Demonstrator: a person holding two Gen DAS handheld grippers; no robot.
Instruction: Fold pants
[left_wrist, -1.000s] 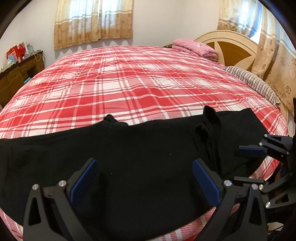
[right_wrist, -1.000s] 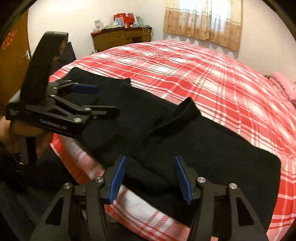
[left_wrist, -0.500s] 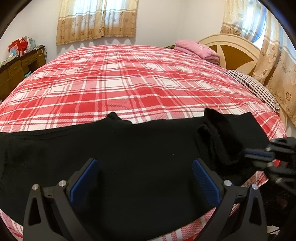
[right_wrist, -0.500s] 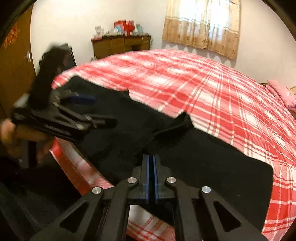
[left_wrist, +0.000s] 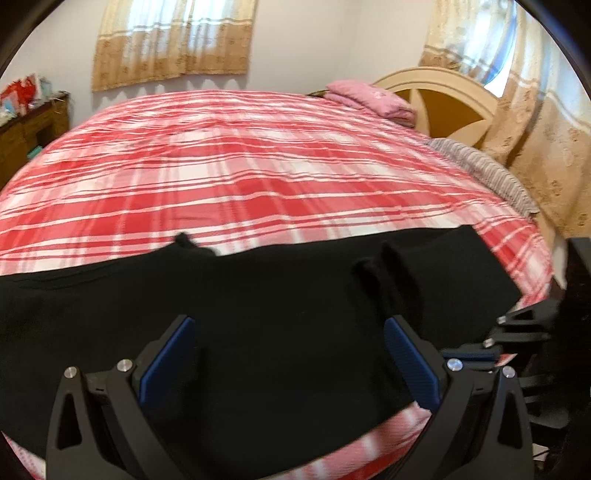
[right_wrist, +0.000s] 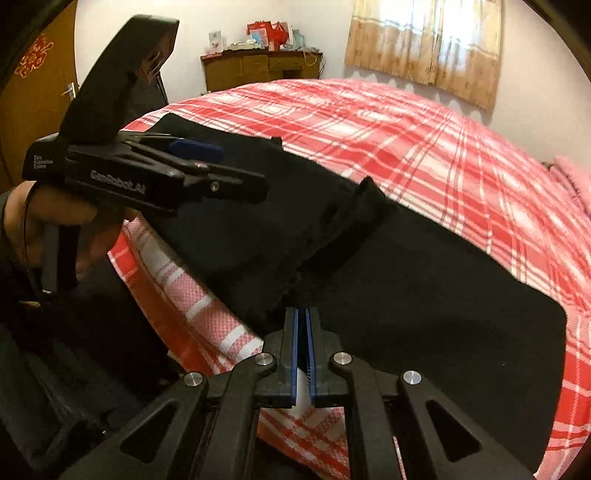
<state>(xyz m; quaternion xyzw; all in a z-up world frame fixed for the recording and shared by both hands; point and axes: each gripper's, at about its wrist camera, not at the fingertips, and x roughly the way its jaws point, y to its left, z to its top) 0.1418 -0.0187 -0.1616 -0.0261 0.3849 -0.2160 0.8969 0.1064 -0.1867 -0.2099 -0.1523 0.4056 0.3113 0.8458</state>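
R gripper (right_wrist: 303, 332) jaws now closing to near-shut at pants (right_wrist: 424, 295) near edge; grip unclear. L gripper (left_wrist: 288, 354) hovering wide open, empty. Fabric's looking soft, limp — grabbing hem edge.

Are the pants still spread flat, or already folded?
Spread: black pants lie lengthwise along the bed's edge, with one raised crease.

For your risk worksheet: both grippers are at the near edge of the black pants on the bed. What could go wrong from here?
1. The right gripper is shut at the pants' near edge; its bite looks thin, so the cloth may slip out when lifted.
2. The left gripper is open, so a one-sided lift could skew the fold.
3. The ridge may get folded in as a crease.
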